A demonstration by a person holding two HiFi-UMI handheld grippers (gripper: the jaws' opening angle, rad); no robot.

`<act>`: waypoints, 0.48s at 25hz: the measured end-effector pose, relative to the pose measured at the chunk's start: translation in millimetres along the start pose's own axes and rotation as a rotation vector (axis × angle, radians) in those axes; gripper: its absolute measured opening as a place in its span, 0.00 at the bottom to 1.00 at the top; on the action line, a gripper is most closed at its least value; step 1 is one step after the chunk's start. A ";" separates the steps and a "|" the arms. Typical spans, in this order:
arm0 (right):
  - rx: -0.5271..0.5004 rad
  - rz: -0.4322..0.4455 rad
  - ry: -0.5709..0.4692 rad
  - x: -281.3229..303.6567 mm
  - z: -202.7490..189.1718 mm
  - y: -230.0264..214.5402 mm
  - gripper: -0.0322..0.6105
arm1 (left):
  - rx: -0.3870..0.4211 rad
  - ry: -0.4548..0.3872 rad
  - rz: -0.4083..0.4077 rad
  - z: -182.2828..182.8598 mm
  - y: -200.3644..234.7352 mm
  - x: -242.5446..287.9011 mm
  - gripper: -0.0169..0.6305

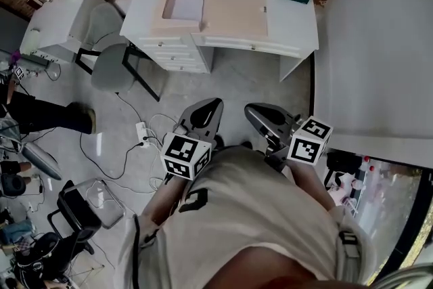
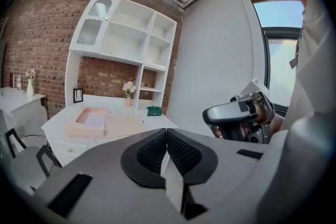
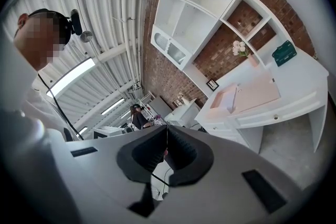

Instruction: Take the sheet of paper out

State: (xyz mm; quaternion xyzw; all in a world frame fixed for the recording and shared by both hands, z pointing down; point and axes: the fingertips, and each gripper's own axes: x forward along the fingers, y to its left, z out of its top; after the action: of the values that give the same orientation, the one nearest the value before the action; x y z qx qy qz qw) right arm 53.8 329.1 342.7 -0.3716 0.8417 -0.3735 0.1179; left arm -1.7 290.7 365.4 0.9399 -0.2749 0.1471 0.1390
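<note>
The pale rectangular sheet of paper (image 1: pixel 184 2) lies flat in a shallow pink open box (image 1: pixel 177 24) on the white desk (image 1: pixel 291 17), well ahead of both your grippers. Expect it to be light, limp and easily creased, so pinch one free edge, not the middle. Your left gripper (image 1: pixel 214 103) and right gripper (image 1: pixel 249 109) are both closed and empty, their ribbed black pads (image 2: pixel 149 155) together. The box walls look stiff and matte.
</note>
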 end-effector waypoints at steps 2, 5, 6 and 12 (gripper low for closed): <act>0.014 0.009 0.007 -2.7 -2.8 -2.8 0.09 | 0.006 0.009 0.018 -2.5 -3.3 -0.7 0.05; 0.034 0.028 0.025 -6.2 -8.1 -5.7 0.09 | 0.017 0.023 0.051 -7.2 -8.4 -2.3 0.05; 0.042 0.035 0.031 -6.6 -9.8 -6.3 0.09 | 0.023 0.027 0.063 -8.2 -10.1 -2.9 0.05; 0.036 0.064 0.079 -8.2 -14.7 -4.2 0.09 | 0.043 0.028 0.092 -7.4 -17.5 -1.4 0.05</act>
State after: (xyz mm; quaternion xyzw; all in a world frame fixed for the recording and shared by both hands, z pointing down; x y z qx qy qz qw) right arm 54.7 341.0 355.2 -0.3272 0.8504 -0.3988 0.1031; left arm 5.5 308.1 368.6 0.9270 -0.3124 0.1725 0.1156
